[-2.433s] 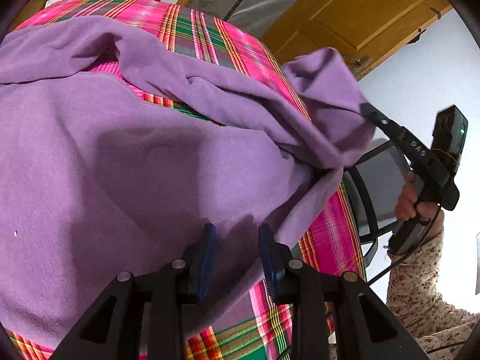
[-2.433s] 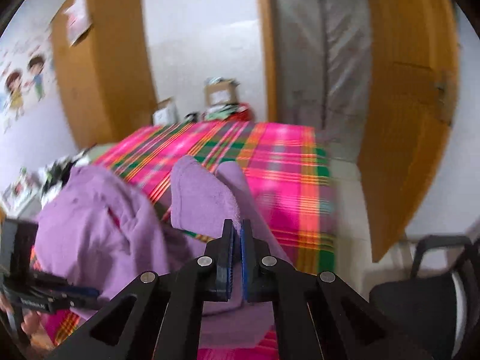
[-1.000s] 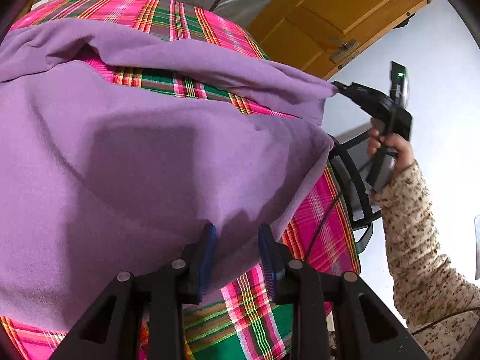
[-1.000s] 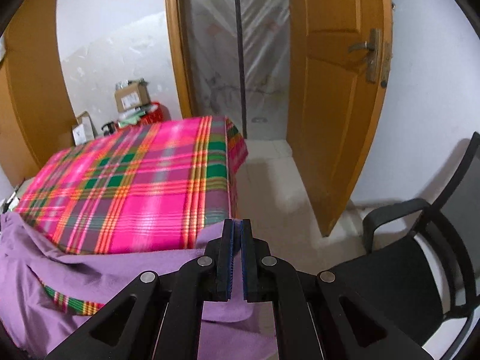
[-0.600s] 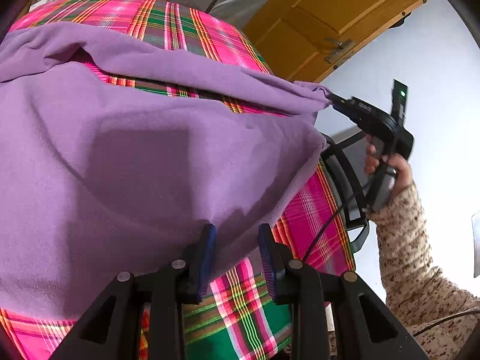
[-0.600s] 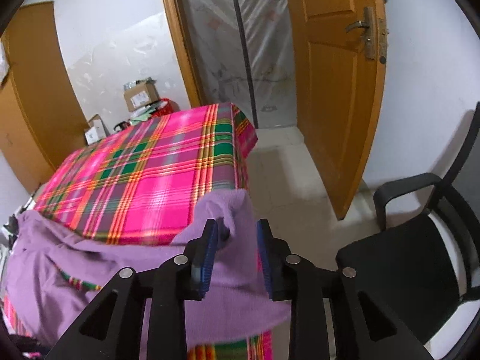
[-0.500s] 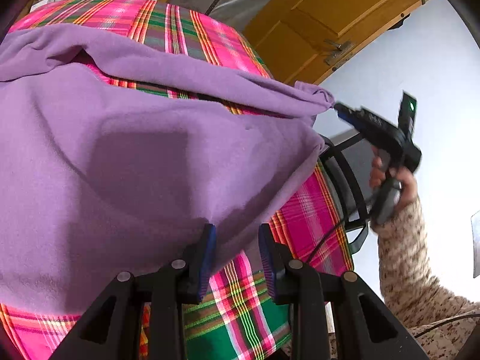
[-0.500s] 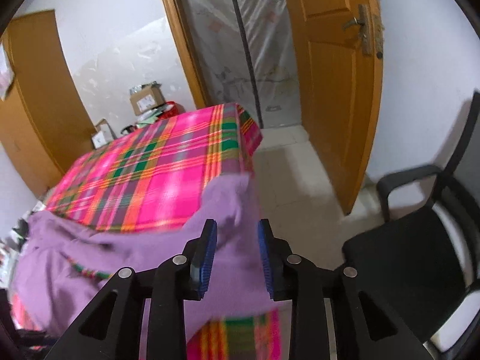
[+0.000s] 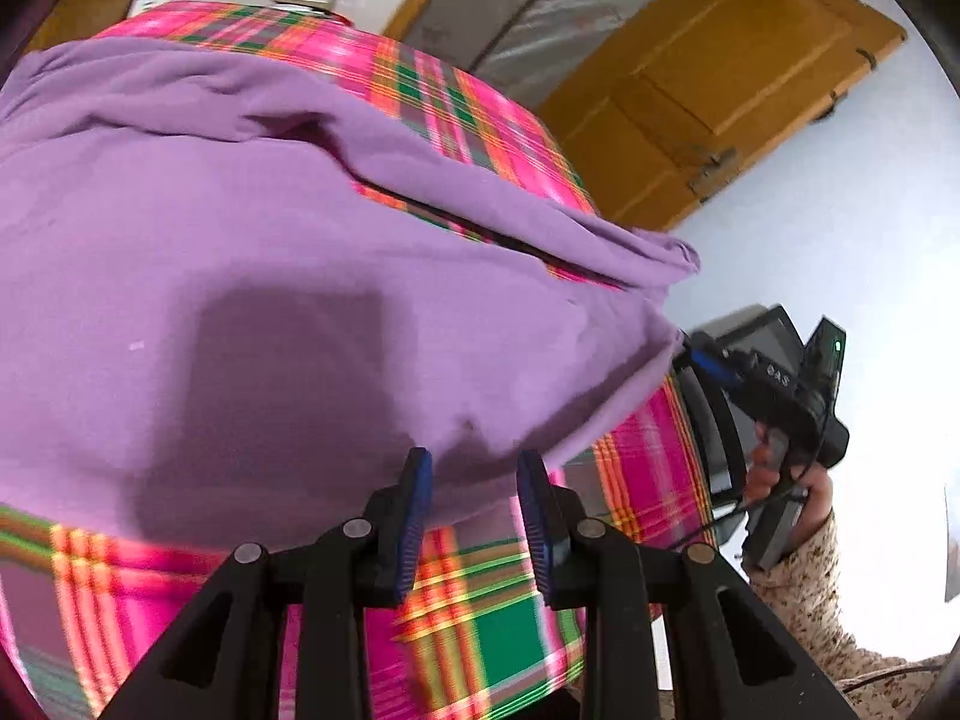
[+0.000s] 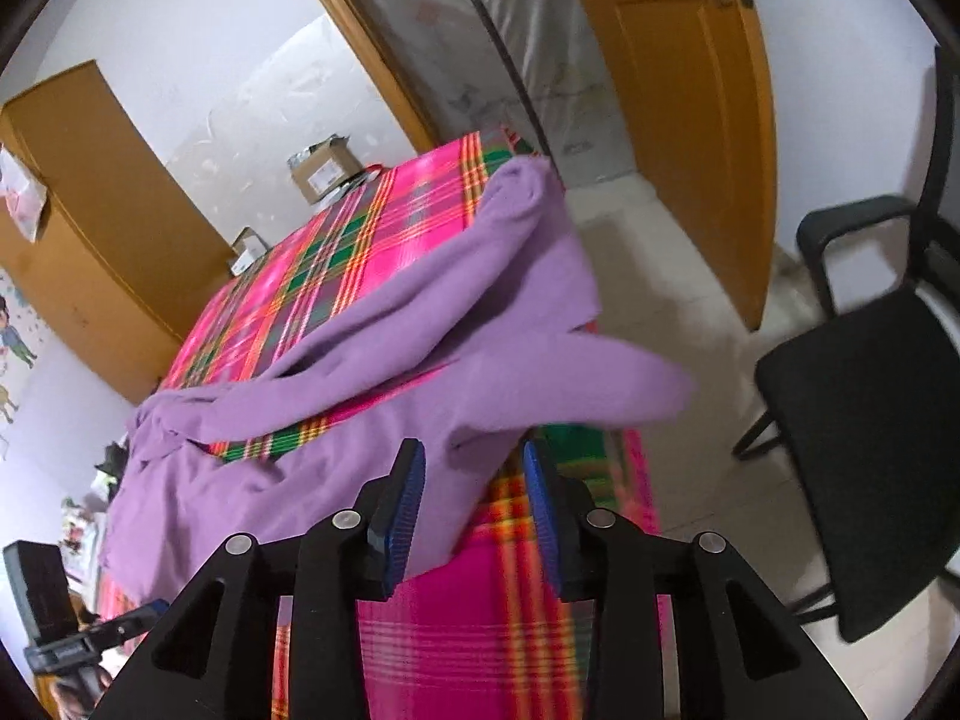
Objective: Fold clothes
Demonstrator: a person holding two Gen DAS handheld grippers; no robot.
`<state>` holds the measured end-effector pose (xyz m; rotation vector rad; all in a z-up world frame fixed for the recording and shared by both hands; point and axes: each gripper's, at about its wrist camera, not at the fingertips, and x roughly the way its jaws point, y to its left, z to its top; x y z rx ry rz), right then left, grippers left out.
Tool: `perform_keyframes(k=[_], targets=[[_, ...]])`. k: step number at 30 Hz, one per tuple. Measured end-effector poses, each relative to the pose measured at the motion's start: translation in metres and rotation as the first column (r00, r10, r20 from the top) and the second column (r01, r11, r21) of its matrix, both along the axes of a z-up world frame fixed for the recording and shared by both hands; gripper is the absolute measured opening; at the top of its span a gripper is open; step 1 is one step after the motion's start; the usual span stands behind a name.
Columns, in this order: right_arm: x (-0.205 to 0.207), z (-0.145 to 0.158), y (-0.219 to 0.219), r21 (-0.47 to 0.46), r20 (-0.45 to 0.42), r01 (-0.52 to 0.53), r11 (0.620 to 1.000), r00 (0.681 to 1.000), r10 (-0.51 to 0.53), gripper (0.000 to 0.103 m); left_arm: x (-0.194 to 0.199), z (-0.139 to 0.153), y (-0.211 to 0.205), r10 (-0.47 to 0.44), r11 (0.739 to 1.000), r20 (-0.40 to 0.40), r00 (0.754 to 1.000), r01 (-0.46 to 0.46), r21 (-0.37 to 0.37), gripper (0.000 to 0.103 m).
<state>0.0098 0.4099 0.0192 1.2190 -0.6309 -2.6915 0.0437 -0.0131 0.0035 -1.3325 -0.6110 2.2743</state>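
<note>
A plain purple garment (image 9: 288, 300) lies on a pink, green and orange plaid tablecloth (image 10: 336, 252).

Purple garment (image 9: 288, 312) spread rumpled over plaid tablecloth (image 9: 498, 618)

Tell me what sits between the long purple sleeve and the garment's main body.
In the right wrist view, a wedge of plaid tablecloth shows between the purple sleeve and the garment body; nothing else lies there.

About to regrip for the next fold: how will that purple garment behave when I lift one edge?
The purple garment will probably sag and trail; it already lies in soft folds. Its corner overhangs the plaid table cover, so a pull may drag it off. It looks fleecy, so likely grippy.
</note>
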Motion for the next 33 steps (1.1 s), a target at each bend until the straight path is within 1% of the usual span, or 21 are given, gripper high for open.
perform_keyframes(k=[1,2,5,9,13,15,17,20,23,27,33], targets=[[0.001,-0.004,-0.002,-0.01,0.008,0.003,1.0,1.0,-0.003,0.051,0.0,-0.001,-0.007,0.021,1.0,0.001,1.0,-0.021,0.002,0.029],[0.002,-0.007,-0.004,-0.022,0.014,0.003,1.0,1.0,-0.003,0.052,0.001,-0.002,-0.015,0.046,0.999,0.003,0.999,-0.046,0.004,0.029],[0.002,-0.015,-0.005,-0.055,0.025,0.002,0.999,1.0,-0.001,0.052,0.004,-0.006,-0.035,0.108,0.994,0.013,0.994,-0.108,0.013,0.029],[-0.006,-0.022,-0.008,-0.044,0.046,0.01,0.999,0.999,-0.008,0.052,0.008,-0.012,-0.06,0.188,0.982,0.028,0.982,-0.188,0.024,0.029],[-0.01,-0.022,-0.01,-0.056,0.03,0.025,0.998,0.999,-0.023,0.052,0.013,-0.018,-0.083,0.255,0.966,0.045,0.966,-0.257,0.035,0.029],[-0.011,-0.024,-0.01,-0.061,0.031,0.03,0.998,0.999,-0.028,0.045,0.015,-0.019,-0.088,0.269,0.961,0.049,0.962,-0.271,0.047,0.029],[-0.011,-0.025,-0.011,-0.064,0.031,0.034,0.997,0.999,-0.032,0.022,0.013,-0.019,-0.085,0.264,0.963,0.05,0.963,-0.266,0.039,0.029],[-0.01,-0.023,-0.017,-0.038,0.019,0.027,0.999,0.999,-0.026,0.012,0.011,-0.019,-0.081,0.255,0.966,0.046,0.966,-0.256,0.03,0.029],[-0.004,-0.016,-0.018,-0.019,-0.01,0.026,0.999,1.0,-0.027,0.01,0.012,-0.018,-0.083,0.249,0.968,0.041,0.968,-0.25,0.027,0.029],[0.012,-0.007,-0.015,-0.024,-0.05,0.044,0.999,0.998,-0.046,0.01,0.013,-0.019,-0.083,0.248,0.968,0.035,0.968,-0.249,0.027,0.029],[0.033,0.001,-0.014,-0.01,-0.085,0.069,0.998,0.994,-0.07,0.01,0.014,-0.017,-0.078,0.239,0.971,0.03,0.971,-0.239,0.021,0.029]])
